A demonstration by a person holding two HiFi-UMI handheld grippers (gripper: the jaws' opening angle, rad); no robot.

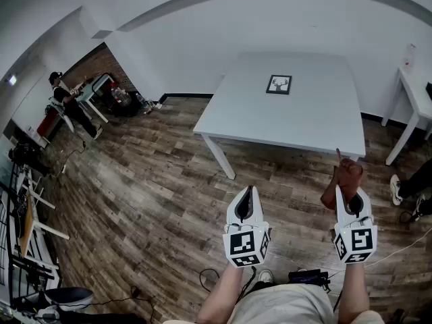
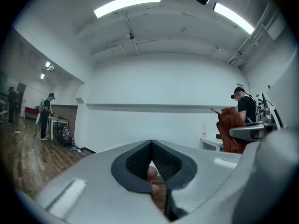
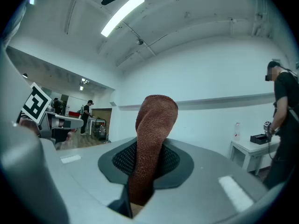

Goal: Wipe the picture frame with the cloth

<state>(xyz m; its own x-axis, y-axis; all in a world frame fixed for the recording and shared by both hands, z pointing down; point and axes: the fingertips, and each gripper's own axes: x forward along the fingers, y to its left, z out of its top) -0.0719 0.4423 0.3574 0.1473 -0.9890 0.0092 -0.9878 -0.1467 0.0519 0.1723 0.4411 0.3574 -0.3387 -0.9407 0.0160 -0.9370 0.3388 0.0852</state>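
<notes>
The picture frame point(image 1: 279, 84) lies flat on a white table point(image 1: 317, 120), towards the far middle of its top and well apart from both grippers. It is small and rectangular, with a thin dark border, a pale mat and a dark antlered-head silhouette in the centre. The table top is smooth, matt and rectangular, on slanted white legs, and stands on a floor point(image 1: 148, 181) of dark brown wood-grain planks.

The right gripper point(image 1: 350, 201), a white plastic shell with dark ribbed pads, has its jaws clamped on the cloth point(image 3: 152, 143). The cloth is rust-brown with a fine knitted, nubbly texture. In the right gripper view it rises from between the pads as a thick fold with a rounded top. In the head view it bunches past the jaw tips, with one corner poking up, in front of the table's near right edge.

The left gripper point(image 2: 152, 164) is the same white shell with black mesh-textured pads. Its jaws are together with nothing held between them. It hovers over the floor, left of the right gripper and near to the table.

A second white table point(image 1: 413, 86) stands at the far right.
</notes>
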